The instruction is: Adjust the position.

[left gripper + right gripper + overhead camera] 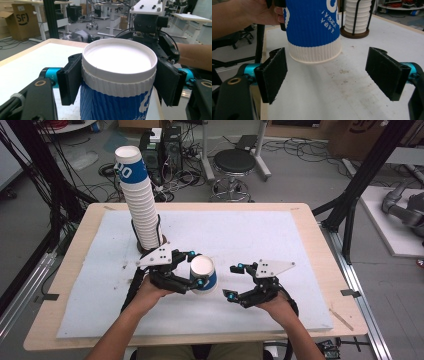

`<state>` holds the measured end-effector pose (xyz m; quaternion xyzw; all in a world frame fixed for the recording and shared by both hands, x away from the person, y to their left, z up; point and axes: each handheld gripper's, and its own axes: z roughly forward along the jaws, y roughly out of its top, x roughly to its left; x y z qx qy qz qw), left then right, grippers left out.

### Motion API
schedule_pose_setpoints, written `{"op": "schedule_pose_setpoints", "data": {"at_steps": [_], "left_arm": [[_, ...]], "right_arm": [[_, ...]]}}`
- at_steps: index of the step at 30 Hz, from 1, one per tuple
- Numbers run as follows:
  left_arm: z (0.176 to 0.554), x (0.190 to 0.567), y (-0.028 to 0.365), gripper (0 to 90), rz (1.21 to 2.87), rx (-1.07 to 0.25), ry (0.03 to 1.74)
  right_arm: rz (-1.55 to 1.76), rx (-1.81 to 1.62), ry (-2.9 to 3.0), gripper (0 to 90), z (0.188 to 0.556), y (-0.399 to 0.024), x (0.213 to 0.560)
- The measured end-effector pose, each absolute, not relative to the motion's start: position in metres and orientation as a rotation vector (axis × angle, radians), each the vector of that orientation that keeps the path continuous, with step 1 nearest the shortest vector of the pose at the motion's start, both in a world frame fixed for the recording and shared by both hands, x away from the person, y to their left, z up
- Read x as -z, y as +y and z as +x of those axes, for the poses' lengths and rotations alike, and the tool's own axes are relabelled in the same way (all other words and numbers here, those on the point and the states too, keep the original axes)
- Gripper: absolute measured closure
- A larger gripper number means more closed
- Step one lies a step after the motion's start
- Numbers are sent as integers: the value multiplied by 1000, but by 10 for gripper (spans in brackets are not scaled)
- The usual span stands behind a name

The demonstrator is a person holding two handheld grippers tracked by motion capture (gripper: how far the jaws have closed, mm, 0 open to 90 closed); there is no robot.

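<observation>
- Blue-and-white ribbed paper cup point(203, 274) is clamped in the left gripper point(196, 269), pads squeezing its sides just under the rolled rim.
- The cup is held off the white foam mat point(240, 235), roughly mid-table and closer to the near edge than the far one.
- Orientation: in the high view the open white mouth faces up toward the camera. The long axis runs near vertical, with the top tipped slightly toward the person.
- In the right gripper view the cup point(313, 30) hangs with its white ribbed end lowest and clear of the mat. The white print on the blue band reads upside down there.
- In the left gripper view the cup point(117, 82) has both black pads flat on the white ribbed band. Its lower body is cut off by the bottom of the picture.
- Right gripper point(234, 281) has its jaws wide apart and nothing between the pads. It sits just beside the cup, toward the table's right edge, not touching it.
- A tall leaning stack of matching paper cups point(137, 195) stands in a black wire holder near the far left corner of the mat.
- The holder's round base is mostly hidden behind the left gripper's grey plate in the high view.
- The cup's print is too blurred to read.
</observation>
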<state>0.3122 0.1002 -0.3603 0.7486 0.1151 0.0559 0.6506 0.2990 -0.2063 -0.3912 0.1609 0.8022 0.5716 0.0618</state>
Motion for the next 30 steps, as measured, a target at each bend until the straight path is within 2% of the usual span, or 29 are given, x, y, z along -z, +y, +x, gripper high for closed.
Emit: {"op": "schedule_pose_setpoints", "data": {"at_steps": [30], "left_arm": [[311,363,78,296,1696,-9,188]], "right_arm": [[368,-1795,2513,198,302,-175,402]]}}
